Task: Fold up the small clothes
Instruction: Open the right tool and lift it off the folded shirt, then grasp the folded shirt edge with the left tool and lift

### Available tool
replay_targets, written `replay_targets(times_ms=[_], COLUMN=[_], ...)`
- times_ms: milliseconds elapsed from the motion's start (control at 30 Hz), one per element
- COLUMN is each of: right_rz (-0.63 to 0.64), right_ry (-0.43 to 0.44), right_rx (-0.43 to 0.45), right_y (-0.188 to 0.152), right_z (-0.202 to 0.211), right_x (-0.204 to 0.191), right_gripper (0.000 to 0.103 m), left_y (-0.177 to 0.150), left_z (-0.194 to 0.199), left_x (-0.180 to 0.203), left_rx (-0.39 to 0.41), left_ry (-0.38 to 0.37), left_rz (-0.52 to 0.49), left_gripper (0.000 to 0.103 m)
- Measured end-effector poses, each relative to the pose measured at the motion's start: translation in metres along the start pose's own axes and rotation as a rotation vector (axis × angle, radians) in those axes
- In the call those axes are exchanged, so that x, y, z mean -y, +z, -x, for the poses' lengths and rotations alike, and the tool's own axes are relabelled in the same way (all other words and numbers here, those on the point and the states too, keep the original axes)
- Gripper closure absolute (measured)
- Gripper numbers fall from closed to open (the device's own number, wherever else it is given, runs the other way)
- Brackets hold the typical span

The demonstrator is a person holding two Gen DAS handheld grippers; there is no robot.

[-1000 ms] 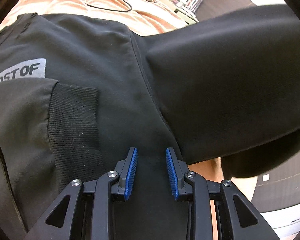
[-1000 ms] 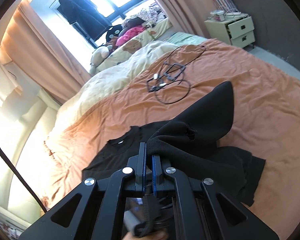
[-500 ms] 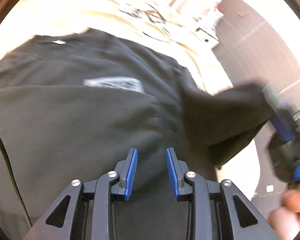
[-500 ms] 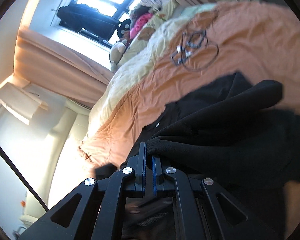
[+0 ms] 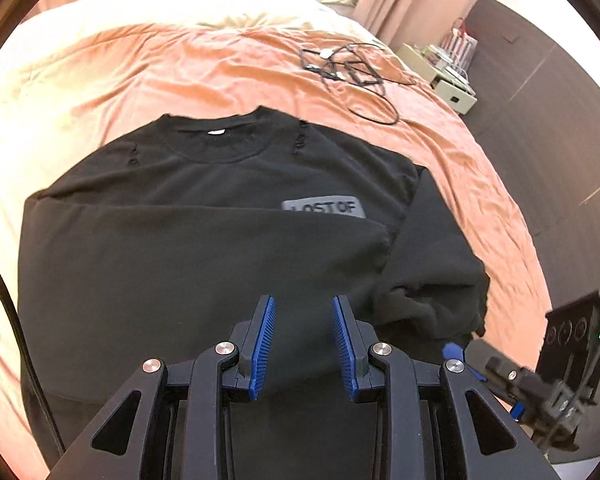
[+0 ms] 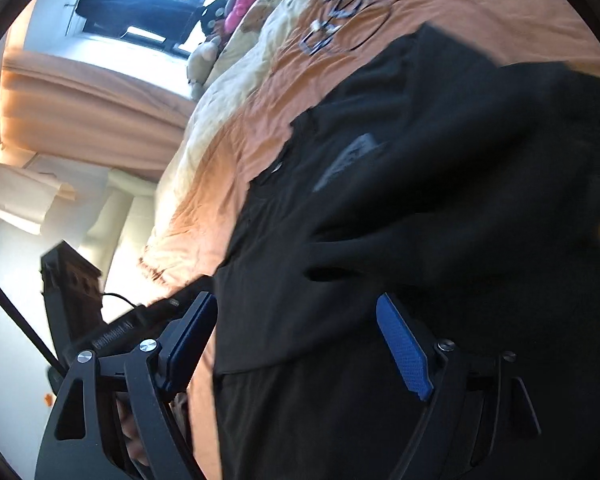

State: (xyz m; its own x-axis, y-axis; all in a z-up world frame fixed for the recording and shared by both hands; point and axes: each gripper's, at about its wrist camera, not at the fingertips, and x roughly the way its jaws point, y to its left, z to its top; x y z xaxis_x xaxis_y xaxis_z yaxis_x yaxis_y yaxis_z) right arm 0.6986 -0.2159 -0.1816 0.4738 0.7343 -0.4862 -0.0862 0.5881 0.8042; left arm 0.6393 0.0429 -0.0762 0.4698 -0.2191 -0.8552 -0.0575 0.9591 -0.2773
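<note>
A black sweatshirt lies flat on the orange bed sheet, collar at the far side. A folded layer crosses its front and hides the lower part of the grey label. One sleeve lies bunched at the right side. My left gripper hovers above the near hem, open, with nothing between its pads. My right gripper hangs low over the same sweatshirt. Its jaws are opening wide and the pads touch no cloth. One blue pad of it shows in the left wrist view.
A tangle of black cables lies on the sheet beyond the collar. A cream duvet and soft toys are at the head of the bed. A white nightstand stands by the right bed edge, over dark floor.
The right gripper came down with the sleeve, then spread its jaws and let the cloth go. The left gripper pulled back and up, so the whole sweatshirt now shows.
</note>
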Motion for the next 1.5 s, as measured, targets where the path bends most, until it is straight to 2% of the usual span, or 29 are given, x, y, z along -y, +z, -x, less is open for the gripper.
replay_targets(times_ms=[167,300,400,533,600,733,900,1000,1033,1100,1133,1233,1267,1400,1467,1500], right_rz=[-0.039,-0.063,-0.074,-0.094,-0.108,-0.144,-0.196,-0.229,-0.232,-0.239,-0.244,-0.255,-0.257,-0.247,-0.245,-0.239], right_ry=[-0.07,-0.132,-0.148,-0.205,-0.218,-0.211,-0.195,-0.179,-0.178,-0.18,-0.182,-0.188,-0.188,-0.181,-0.174,-0.171], right_rx=[0.073,0.11,0.142,0.179,0.191,0.216,0.272,0.299,0.302,0.309,0.311,0.311,0.309,0.297,0.295,0.294], right_y=[0.02,0.032,0.035,0.027,0.026,0.023,0.009,0.006,0.004,0.004,0.006,0.005,0.004,0.001,-0.002,-0.001], right_z=[0.041,0.061,0.075,0.079,0.08,0.094,0.137,0.148,0.154,0.154,0.152,0.154,0.153,0.15,0.156,0.155], right_x=[0.036,0.06,0.072,0.083,0.084,0.094,0.108,0.118,0.121,0.123,0.124,0.124,0.122,0.117,0.118,0.116], right_gripper=[0.022,0.022,0.023,0.032,0.033,0.047,0.057,0.058,0.058,0.058,0.058,0.058,0.058,0.058,0.058,0.058], left_y=[0.004,0.003,0.001,-0.005,-0.009,-0.018,-0.025,-0.03,-0.032,-0.038,-0.04,-0.046,-0.048,-0.045,-0.041,-0.039], left_z=[-0.01,-0.024,-0.038,-0.063,-0.074,-0.098,-0.124,-0.144,-0.152,-0.17,-0.177,-0.197,-0.204,-0.21,-0.211,-0.209], left_x=[0.045,0.094,0.124,0.167,0.184,0.217,0.248,0.265,0.272,0.284,0.287,0.293,0.293,0.293,0.291,0.289], left_rx=[-0.003,-0.019,-0.042,-0.078,-0.098,-0.137,-0.169,-0.198,-0.209,-0.221,-0.229,-0.271,-0.265,-0.243,-0.236,-0.231], left_ry=[-0.017,-0.055,-0.09,-0.134,-0.154,-0.174,-0.2,-0.206,-0.196,-0.096,-0.08,-0.068,-0.043,-0.044,-0.032,-0.024], left_rz=[-0.088,-0.184,-0.226,-0.283,-0.309,-0.359,-0.403,-0.429,-0.449,-0.504,-0.517,-0.543,-0.548,-0.53,-0.527,-0.519], left_gripper=[0.072,0.072,0.072,0.072,0.072,0.072,0.072,0.072,0.07,0.07,0.069,0.067,0.067,0.067,0.08,0.089])
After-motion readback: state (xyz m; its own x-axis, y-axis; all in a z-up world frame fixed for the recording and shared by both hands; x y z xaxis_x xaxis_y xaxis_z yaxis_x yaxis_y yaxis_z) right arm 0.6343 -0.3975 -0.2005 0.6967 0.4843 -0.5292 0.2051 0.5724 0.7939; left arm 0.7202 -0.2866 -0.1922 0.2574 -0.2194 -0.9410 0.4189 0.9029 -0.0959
